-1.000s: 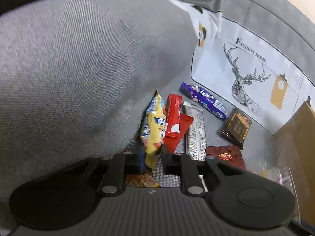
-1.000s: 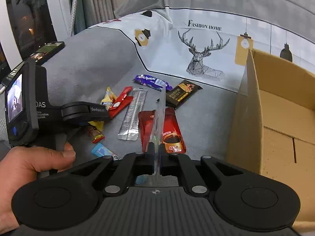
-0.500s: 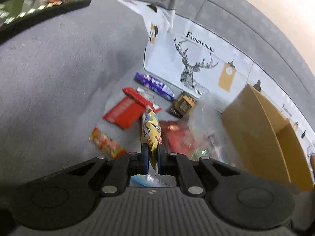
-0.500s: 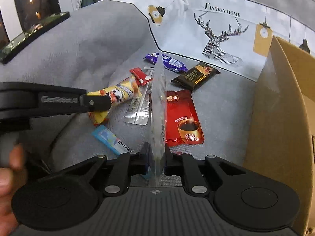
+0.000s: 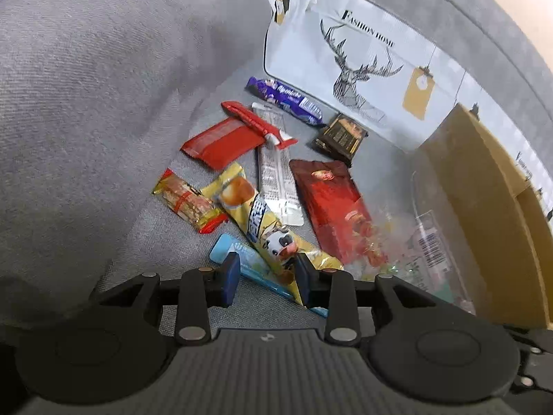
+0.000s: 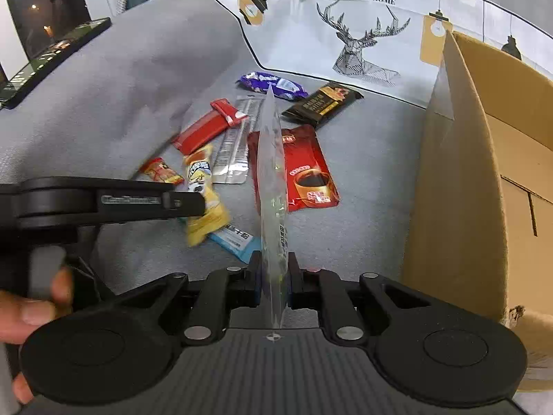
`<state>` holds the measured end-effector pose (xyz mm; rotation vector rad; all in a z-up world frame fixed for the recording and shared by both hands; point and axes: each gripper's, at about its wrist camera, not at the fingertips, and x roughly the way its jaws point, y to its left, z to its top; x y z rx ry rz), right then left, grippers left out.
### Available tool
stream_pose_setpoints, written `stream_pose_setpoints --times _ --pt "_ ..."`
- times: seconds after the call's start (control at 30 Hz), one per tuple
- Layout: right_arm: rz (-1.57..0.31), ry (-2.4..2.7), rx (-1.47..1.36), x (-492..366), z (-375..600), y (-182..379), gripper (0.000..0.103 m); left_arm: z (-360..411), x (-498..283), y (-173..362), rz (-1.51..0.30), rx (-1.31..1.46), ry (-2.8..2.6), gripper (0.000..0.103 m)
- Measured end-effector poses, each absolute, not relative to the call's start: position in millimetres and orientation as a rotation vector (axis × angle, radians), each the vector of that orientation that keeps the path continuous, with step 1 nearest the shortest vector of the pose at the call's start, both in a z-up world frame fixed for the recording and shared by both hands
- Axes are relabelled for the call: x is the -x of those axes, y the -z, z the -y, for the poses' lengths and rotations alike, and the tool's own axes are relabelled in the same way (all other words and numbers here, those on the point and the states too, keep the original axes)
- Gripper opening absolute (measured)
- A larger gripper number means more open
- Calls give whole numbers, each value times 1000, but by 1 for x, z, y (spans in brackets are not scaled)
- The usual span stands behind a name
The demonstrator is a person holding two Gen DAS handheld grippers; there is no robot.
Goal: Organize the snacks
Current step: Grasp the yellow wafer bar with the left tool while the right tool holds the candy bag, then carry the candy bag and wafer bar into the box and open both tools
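**Yellow Snack Being Let Go While a Clear Bag Is Being Held Up**

The jaws of the left gripper [image 5: 266,278] have just been opening and are now standing apart. The yellow snack pack [image 5: 257,218] is lying between them, but it is not being squeezed any more. It is probably being dropped back on the pile, or being let go so it can be put somewhere better.

The jaws of the right gripper [image 6: 273,282] are being kept pressed on a clear plastic bag [image 6: 273,180]. The bag is being held up on its edge, so it is sticking up tall and thin. It is likely being held ready for snacks to be put in, or to be carried to the cardboard box [image 6: 484,186] just beside it on the right.

Around the yellow pack, other snacks are being left spread out on the grey sofa seat [image 5: 86,103]. A blue wrapper [image 5: 228,254] is being partly covered by the yellow pack. An orange-and-red wrapper [image 5: 188,202] is lying just beside it. A silver sachet [image 5: 276,180], a red coffee pouch [image 5: 331,204], a flat red pack [image 5: 224,141], a purple bar [image 5: 285,98] and a dark brown bar [image 5: 340,135] are lying farther back.

The snacks are being crowded close together, so a neighbour could be pinched by mistake. The tall clear bag is also being held right in front of the right camera, so part of the pile is being hidden.
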<state>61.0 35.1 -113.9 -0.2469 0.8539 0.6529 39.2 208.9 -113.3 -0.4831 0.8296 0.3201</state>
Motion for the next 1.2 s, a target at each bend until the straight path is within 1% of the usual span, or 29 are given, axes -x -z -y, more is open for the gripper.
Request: stream_pose_setpoints --times 0.03,0.1,0.17,0.27,0.37,0.6,0.63,0.67,0.7,0.77,0.8,1.2 --pt "-849 -656 254 -60 -35 115 14 -206 -41 114 -828 472 -321 38" --pt "-846 -659 255 -59 -35 115 15 -201 -42 113 -813 443 -325 45" --pt "-846 -661 249 -61 -35 113 15 -200 -41 111 -783 444 -332 49" --pt "-839 -649 239 -60 -33 112 15 -203 -41 109 -734 492 -360 59" --pt "-841 -641 227 -60 -31 113 15 -205 -49 110 -715 517 -383 60" --pt "-839 -638 237 -61 -32 113 15 -204 -66 120 -766 458 -417 59" --pt "-838 -639 237 -61 -32 113 15 -202 -67 120 -770 440 -416 58" --pt "-837 -638 237 -61 -32 113 15 -200 -67 120 -774 418 -416 47" --pt "-835 -637 238 -61 -32 114 15 -199 -67 120 -779 399 -419 33" --pt "-830 -638 243 -61 -33 114 15 -198 -67 121 -782 389 -412 20" --pt "-823 -637 247 -60 -33 113 15 -198 -65 120 -778 389 -411 16" --pt "-717 -617 197 -55 -18 94 14 -190 -42 96 -671 359 -380 15"
